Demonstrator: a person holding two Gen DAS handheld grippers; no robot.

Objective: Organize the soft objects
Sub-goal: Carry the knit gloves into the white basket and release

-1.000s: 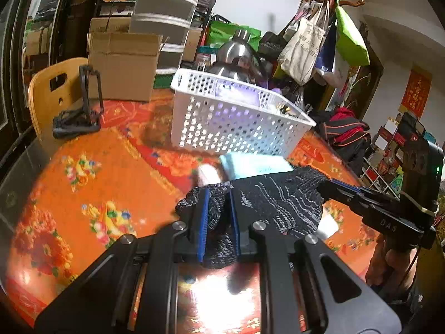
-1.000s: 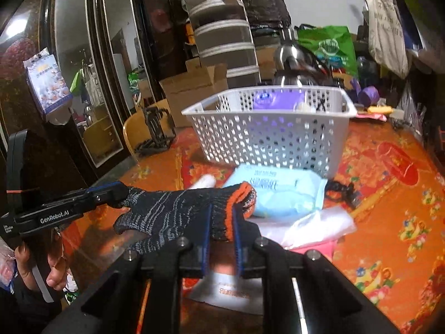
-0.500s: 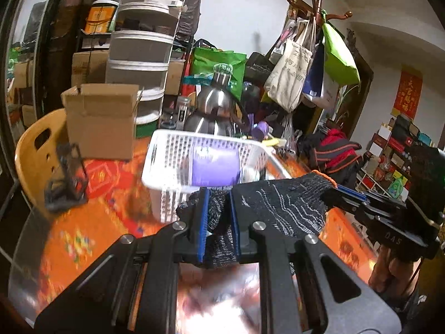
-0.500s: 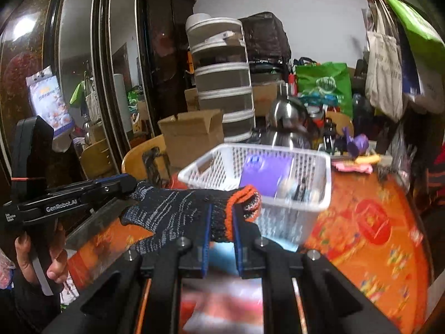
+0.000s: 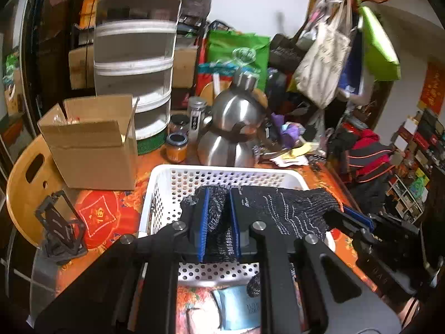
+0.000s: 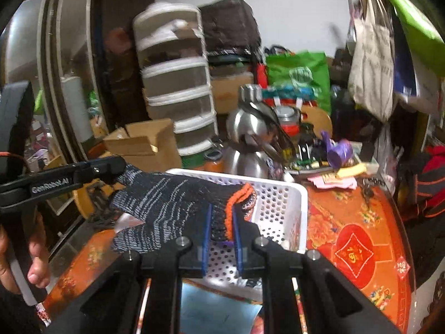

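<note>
Left hand-held gripper point(image 5: 217, 220) clamped on finger end of dark knit glove point(image 5: 283, 211); right hand-held gripper point(image 6: 221, 235) pinched shut on its orange-trimmed cuff. Glove stretched between both, held above white perforated basket point(image 5: 167, 192) directly under and ahead of them. Light-blue packet point(image 5: 239, 306) on orange tabletop point(image 6: 361, 222) below left hand-held gripper.

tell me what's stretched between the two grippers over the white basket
A dark knit glove with an orange cuff spans them: the left gripper pinches its finger end, the right gripper its cuff. Both wrist views show it above the white basket.
</note>
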